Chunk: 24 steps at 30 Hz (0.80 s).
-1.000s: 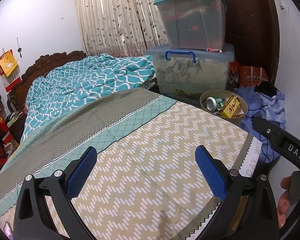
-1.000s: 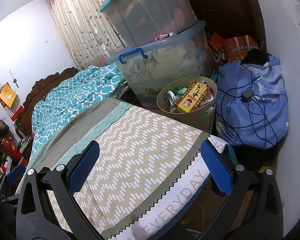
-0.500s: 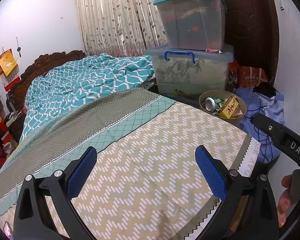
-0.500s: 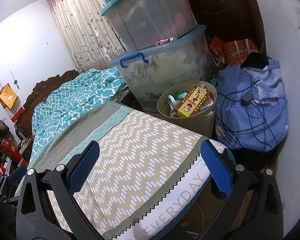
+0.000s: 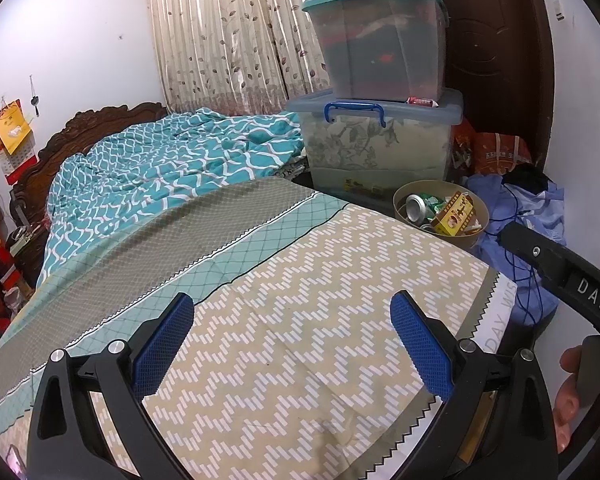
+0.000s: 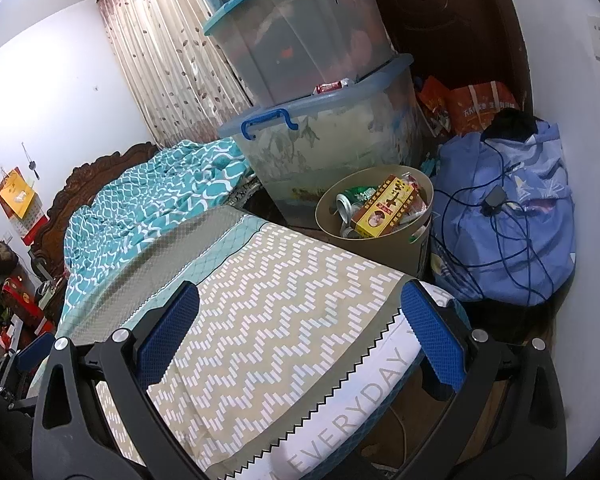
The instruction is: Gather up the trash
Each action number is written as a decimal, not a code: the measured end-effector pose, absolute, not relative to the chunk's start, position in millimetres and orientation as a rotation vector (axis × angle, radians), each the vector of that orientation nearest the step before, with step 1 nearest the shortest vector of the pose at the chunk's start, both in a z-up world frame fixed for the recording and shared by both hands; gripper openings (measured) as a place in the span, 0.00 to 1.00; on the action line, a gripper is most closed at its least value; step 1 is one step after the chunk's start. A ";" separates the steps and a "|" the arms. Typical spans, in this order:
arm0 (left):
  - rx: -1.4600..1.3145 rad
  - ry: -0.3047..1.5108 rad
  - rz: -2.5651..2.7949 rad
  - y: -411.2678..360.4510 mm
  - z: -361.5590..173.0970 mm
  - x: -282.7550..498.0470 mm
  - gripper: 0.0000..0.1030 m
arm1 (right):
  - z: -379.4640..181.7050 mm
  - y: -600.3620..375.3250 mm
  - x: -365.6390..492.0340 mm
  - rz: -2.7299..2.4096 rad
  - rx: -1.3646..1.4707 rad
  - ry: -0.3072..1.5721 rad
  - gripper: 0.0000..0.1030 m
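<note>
Left hand-held gripper [image 5: 292,340] spread wide over the foot of the bed [image 5: 284,304], nothing between the blue pads [image 5: 162,338]. Right hand-held gripper [image 6: 300,340] likewise wide and empty, poised over the bed's foot corner, one pad past the edge with the printed lettering. Part of a hand [image 5: 568,396] on the right gripper's grip at the lower right of the left view.

Beyond that foot corner, on the floor, one round tan trash bin [image 6: 396,246], standing upright, mouth open upward. Inside, one yellow and red box [image 6: 384,212] lying tilted, long axis running from near the bin's front rim up toward its far right rim, printed face up. Beside the box, one crushed can [image 6: 346,206], open end facing the camera, plus some green wrapper scraps, count unclear.

Bed covered by a beige zigzag sheet, a grey band, then a teal patterned quilt [image 5: 172,164] toward the carved wooden headboard. Behind the bin, three stacked plastic storage boxes [image 6: 324,136], the top one only partly in frame. Right of the bin, one blue cloth bundle [image 6: 512,216] draped with a dark cable. Curtain, dark door and white walls around.
</note>
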State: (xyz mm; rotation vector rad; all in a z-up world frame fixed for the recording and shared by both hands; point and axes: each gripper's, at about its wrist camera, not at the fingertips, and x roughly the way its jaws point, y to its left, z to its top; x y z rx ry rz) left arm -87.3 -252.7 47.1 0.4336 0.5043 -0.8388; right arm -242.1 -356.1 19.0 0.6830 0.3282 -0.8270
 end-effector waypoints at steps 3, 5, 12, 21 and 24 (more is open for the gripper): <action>0.432 0.500 -0.840 -251.9 47.8 -87.7 0.92 | 19.9 -355.8 -243.4 -0.828 0.684 0.320 0.97; 0.432 0.500 -0.840 -251.7 47.7 -87.6 0.92 | 20.9 -355.9 -244.5 -0.829 0.684 0.316 0.97; 0.430 0.504 -0.846 -251.1 48.5 -88.2 0.92 | 21.2 -355.3 -245.4 -0.829 0.684 0.317 0.97; 0.429 0.503 -0.859 -250.7 48.7 -89.2 0.92 | 23.1 -358.3 -244.8 -0.830 0.684 0.317 0.97; 0.430 0.504 -0.861 -251.0 48.6 -89.1 0.92 | 21.9 -358.9 -243.8 -0.829 0.686 0.319 0.97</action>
